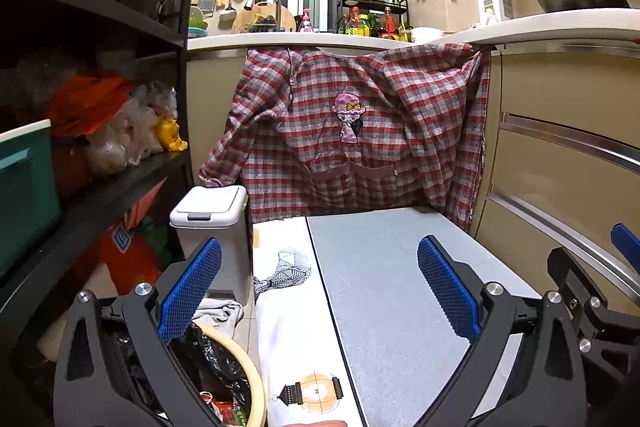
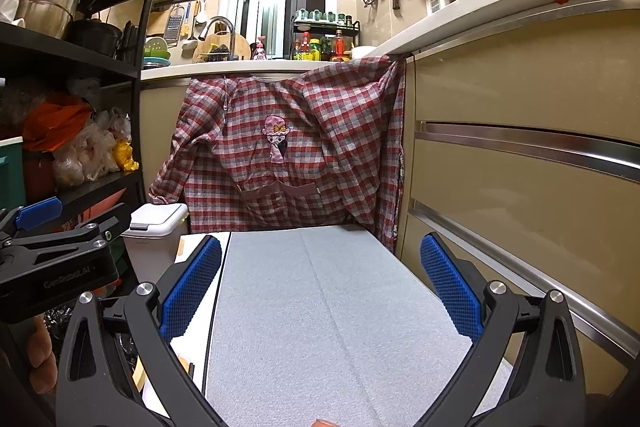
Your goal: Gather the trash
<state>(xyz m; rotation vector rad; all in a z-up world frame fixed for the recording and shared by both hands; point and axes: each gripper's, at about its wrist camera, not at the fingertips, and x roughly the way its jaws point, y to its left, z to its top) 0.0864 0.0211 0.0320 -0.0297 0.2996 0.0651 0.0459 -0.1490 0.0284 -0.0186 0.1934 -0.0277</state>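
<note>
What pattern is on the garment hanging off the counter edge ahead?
Red, white and grey check on the hanging garment, with a pink embroidered figure at its centre; clearest in the left wrist view.

Left wrist view. Left tongs (image 1: 320, 291) spread wide, blue pads (image 1: 188, 291) holding nothing, above grey mat (image 1: 400, 287) on counter (image 1: 288, 339). Lower left: round bin (image 1: 252, 387) w/ black liner, wrappers inside. White lidded bin (image 1: 212, 223) beyond, below plaid apron (image 1: 352, 131). Right tongs (image 1: 592, 291) at right edge.
</note>
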